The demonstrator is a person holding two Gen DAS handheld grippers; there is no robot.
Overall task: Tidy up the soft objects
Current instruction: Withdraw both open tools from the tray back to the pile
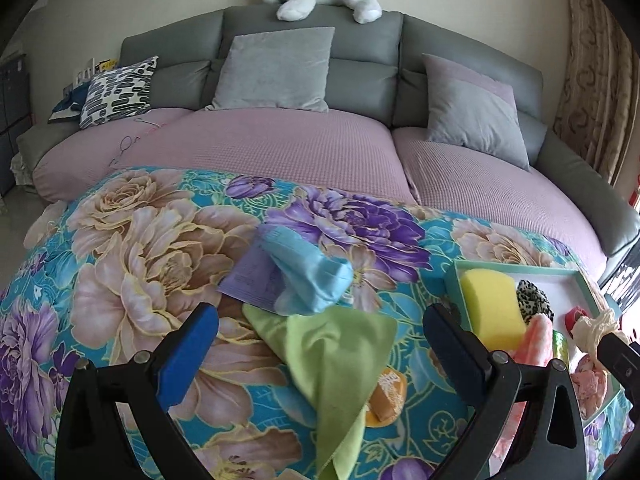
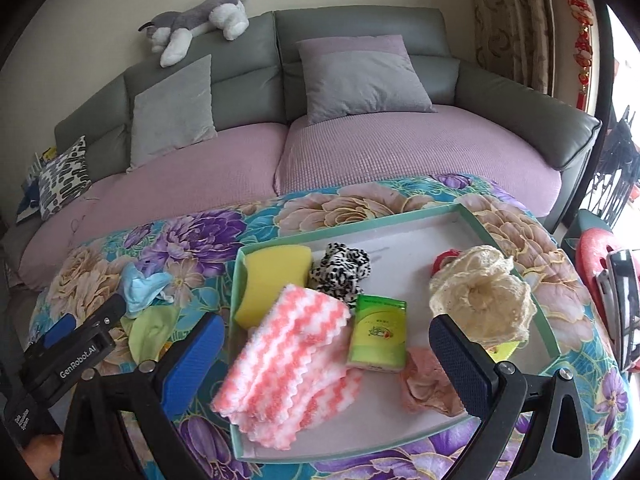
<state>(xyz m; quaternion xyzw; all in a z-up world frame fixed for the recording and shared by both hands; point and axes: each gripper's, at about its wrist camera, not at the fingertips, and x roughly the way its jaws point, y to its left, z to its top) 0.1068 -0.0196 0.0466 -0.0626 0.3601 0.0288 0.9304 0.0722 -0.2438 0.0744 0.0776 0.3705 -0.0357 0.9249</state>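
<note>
green cloth (image 1: 332, 344) | between spread left hand-held gripper (image 1: 320, 332) fingers | untouched

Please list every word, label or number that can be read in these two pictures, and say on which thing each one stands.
"GenRobot.AI": white letters on the black body of the left gripper, seen in the right wrist view.
Small white print lower on the same gripper: too small to read.
Green packet in the tray: has a printed label, too blurred to read.
Purple paper under the blue cloth: faint print, not readable.
Orange packet: white marking, not readable.
</note>
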